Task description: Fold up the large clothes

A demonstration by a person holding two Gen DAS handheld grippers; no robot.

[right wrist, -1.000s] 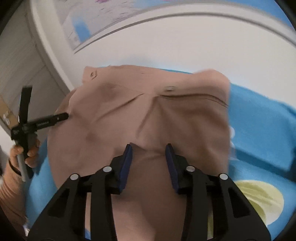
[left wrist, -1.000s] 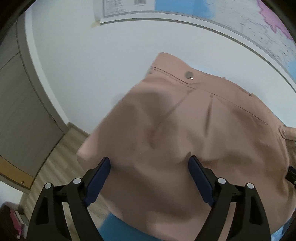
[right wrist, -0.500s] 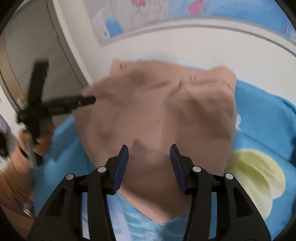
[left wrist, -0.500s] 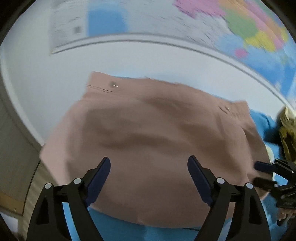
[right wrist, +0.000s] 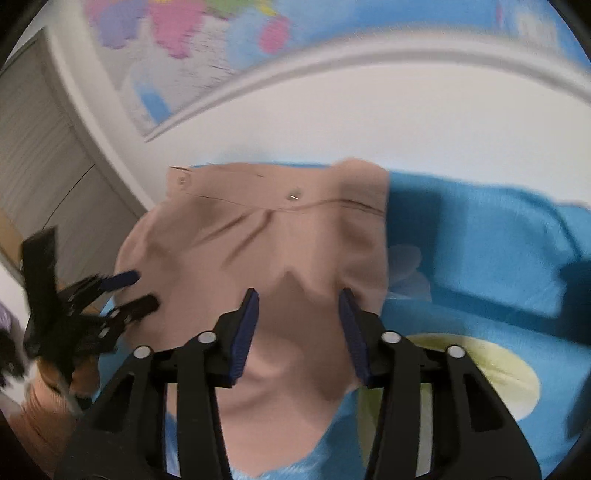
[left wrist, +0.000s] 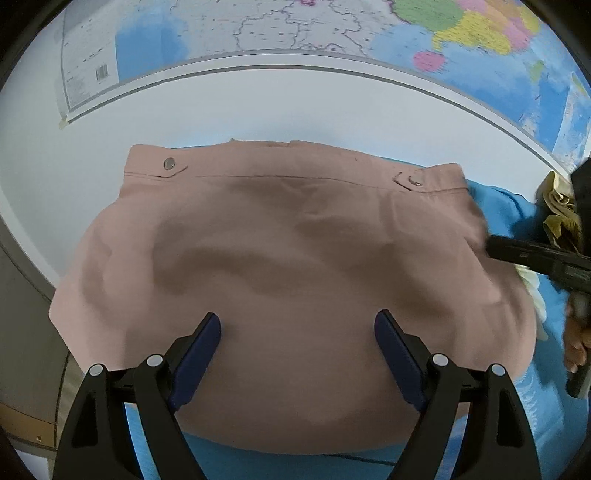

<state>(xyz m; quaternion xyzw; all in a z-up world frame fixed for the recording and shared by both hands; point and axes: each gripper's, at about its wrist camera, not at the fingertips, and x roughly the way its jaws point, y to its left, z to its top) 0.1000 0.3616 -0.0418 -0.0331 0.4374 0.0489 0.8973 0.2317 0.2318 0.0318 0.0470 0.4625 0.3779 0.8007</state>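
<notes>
Here, a blue fleece blanket (right wrist: 480,229) with a pale yellow print covers the surface below a white wall (left wrist: 295,110) and a colourful wall map (left wrist: 369,26). The dusty-pink folded garment (left wrist: 288,266) lies on it, its buttoned waistband along the wall side, long axis across the left wrist view. Left hand-held gripper (left wrist: 297,341): spread wide above the near hem, gripping nothing. Right hand-held gripper (right wrist: 299,317): jaws part-spread, having just been closing, over a raised fold; whether they pinch it is unclear.

A bed covered by a bright blue fleece blanket (right wrist: 480,236) with a pale yellow-green round print (right wrist: 495,373) is seen. Directly on it, toward ten o'clock, a dusty-pink woven garment with snap buttons (left wrist: 295,280) is spread.
</notes>
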